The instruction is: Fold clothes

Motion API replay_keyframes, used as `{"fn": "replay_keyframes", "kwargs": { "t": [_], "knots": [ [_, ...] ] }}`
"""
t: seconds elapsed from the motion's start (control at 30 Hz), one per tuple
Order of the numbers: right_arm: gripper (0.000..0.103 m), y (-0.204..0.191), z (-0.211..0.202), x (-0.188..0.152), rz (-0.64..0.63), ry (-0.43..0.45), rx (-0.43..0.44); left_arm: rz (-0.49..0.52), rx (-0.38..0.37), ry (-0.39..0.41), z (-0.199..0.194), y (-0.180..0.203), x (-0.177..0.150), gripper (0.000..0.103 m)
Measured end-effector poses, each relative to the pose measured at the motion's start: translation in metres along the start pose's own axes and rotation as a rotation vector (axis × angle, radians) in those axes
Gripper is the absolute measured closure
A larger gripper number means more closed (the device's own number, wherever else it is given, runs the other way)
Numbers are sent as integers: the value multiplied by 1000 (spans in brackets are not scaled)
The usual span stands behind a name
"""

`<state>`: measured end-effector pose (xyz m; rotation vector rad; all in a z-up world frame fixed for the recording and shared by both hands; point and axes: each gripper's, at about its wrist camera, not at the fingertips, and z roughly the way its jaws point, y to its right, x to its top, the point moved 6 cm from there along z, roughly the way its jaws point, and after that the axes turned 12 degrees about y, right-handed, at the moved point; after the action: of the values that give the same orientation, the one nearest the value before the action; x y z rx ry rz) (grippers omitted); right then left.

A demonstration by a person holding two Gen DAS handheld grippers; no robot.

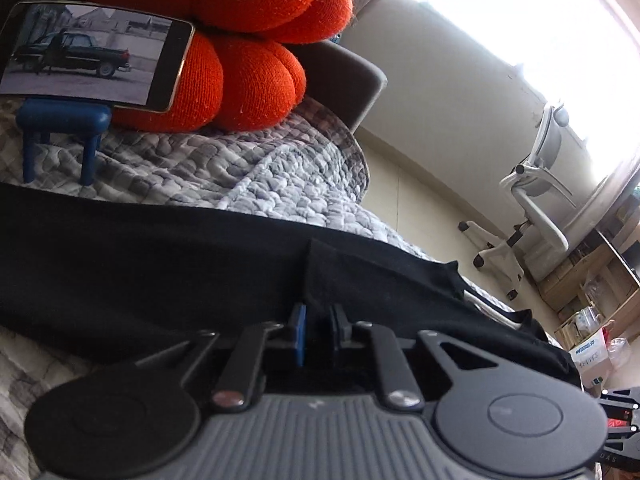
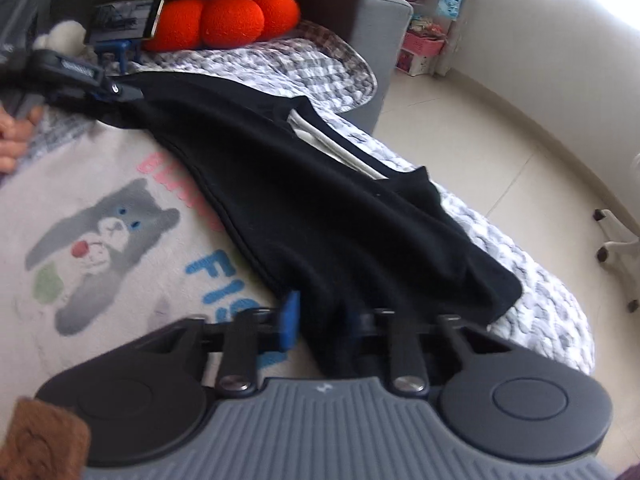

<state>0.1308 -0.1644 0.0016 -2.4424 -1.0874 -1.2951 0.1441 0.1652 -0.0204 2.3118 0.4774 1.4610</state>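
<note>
so the black shirt point(image 2: 320, 200) is stretched out long across the bed point(image 2: 540, 300), partly on a cream blanket point(image 2: 100, 200) with a grey cat print and partly on the grey patterned quilt point(image 1: 240, 168). left gripper point(image 1: 318, 328) is clamped down on one end of the shirt, fabric bunched between the jaws. right gripper point(image 2: 324, 320) is at the other end, jaws pinched in on a fold of the black cloth too. in the right wrist view you can see the left gripper way up by the far end of the shirt. behind it all there's an orange cushion point(image 1: 224, 40) with a phone point(image 1: 92, 52) propped on a little blue stand point(image 1: 60, 132). white office chair point(image 1: 536, 200) off on the floor.
</note>
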Motion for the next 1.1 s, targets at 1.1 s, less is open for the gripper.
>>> {"fn": "replay_keyframes", "kwargs": {
  "t": [1.1],
  "knots": [
    [67, 11, -44, -19, 191, -40, 81, -131, -10, -9, 3, -23, 9, 90]
  ]
}}
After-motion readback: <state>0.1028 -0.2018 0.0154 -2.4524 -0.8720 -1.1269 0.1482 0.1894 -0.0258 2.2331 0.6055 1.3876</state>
